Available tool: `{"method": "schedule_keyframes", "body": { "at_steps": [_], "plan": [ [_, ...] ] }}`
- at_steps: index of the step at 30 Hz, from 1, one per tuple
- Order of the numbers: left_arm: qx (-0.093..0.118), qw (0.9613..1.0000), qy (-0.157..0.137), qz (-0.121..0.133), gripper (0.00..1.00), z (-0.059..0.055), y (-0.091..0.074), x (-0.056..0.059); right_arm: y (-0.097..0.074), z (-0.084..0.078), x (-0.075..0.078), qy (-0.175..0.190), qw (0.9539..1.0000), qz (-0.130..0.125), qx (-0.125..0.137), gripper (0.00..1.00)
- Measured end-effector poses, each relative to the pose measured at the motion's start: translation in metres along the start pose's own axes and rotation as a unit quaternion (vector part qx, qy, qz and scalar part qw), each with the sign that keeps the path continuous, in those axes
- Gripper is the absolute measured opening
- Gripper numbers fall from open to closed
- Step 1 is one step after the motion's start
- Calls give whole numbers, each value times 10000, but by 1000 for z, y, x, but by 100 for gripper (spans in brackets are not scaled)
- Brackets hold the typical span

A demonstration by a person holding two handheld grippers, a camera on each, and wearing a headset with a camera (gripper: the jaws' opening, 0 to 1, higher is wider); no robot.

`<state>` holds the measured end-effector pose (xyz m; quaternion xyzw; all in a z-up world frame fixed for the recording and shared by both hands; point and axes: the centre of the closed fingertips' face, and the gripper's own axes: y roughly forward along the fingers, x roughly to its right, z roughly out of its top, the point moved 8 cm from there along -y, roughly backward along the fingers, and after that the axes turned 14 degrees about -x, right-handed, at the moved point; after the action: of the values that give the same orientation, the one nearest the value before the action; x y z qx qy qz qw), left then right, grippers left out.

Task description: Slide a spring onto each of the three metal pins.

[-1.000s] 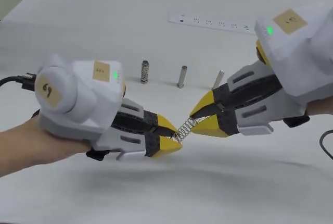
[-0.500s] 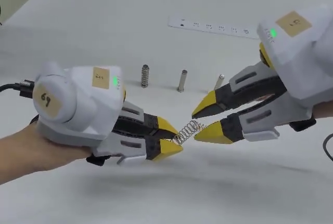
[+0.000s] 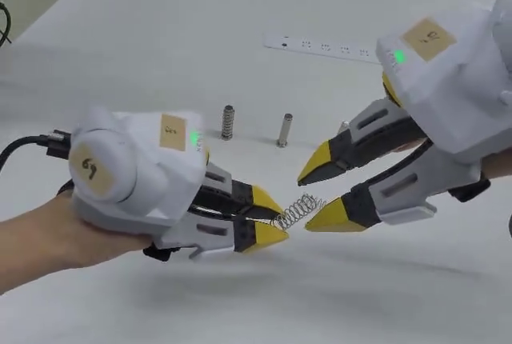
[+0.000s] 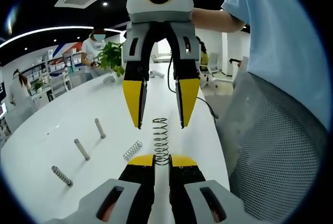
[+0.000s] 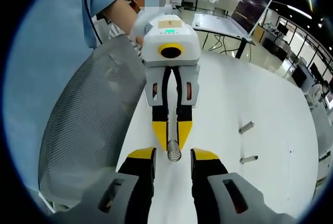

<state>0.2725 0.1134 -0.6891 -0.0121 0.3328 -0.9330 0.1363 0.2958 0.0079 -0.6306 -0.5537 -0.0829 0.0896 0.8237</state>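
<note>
My left gripper [image 3: 276, 224] is shut on one end of a small steel spring [image 3: 297, 209], which sticks out toward my right gripper [image 3: 307, 200]. The right gripper is open, its yellow tips above and below the spring's free end without touching it. In the left gripper view the spring [image 4: 161, 143] stands up from my shut jaws between the right gripper's spread fingers [image 4: 136, 101]. Behind them stand a pin wearing a spring [image 3: 228, 122], a bare pin [image 3: 286, 130] and a third pin [image 3: 344, 126] partly hidden by the right gripper. A loose spring [image 4: 132, 150] lies on the table.
A white power strip [image 3: 320, 46] lies at the back of the white table [image 3: 160, 32]. A black cable [image 3: 20, 148] runs off the left gripper. A mesh chair back [image 5: 83, 130] and a person in a light blue shirt [image 4: 276, 31] are close by.
The right gripper's jaws have opened off the spring's free end and stand wider apart. The left gripper keeps its hold on the spring. The head camera has shifted a little.
</note>
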Motion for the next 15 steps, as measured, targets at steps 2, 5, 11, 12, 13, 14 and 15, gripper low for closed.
{"method": "schedule_keyframes", "body": {
  "at_steps": [2, 5, 11, 12, 13, 14, 15],
  "plan": [
    [22, 10000, -1, 10, 1, 1, 1, 0, 2, -2, 1, -31, 10000, 29, -87, 20],
    [47, 10000, -1, 11, 1, 3, 2, 0, 5, -3, 0, 7, 9999, 104, -125, 18],
    [80, 10000, 6, 5, 1, 5, 1, 0, 10, -5, 0, -15, 9997, 123, -221, 16],
    [89, 10000, -6, -4, 1, 5, 1, 0, 11, -5, 1, -26, 9997, 115, -218, 15],
    [89, 10000, 3, -6, 1, 5, 1, 0, 11, -3, 0, -26, 9997, 106, -210, 15],
    [81, 10000, 2, -9, 1, 5, 1, 0, 11, -3, 0, -24, 9997, 115, -206, 15],
    [82, 10000, 3, -8, 1, 4, 1, 0, 12, -3, 0, -21, 9997, 122, -199, 15]
  ]
}}
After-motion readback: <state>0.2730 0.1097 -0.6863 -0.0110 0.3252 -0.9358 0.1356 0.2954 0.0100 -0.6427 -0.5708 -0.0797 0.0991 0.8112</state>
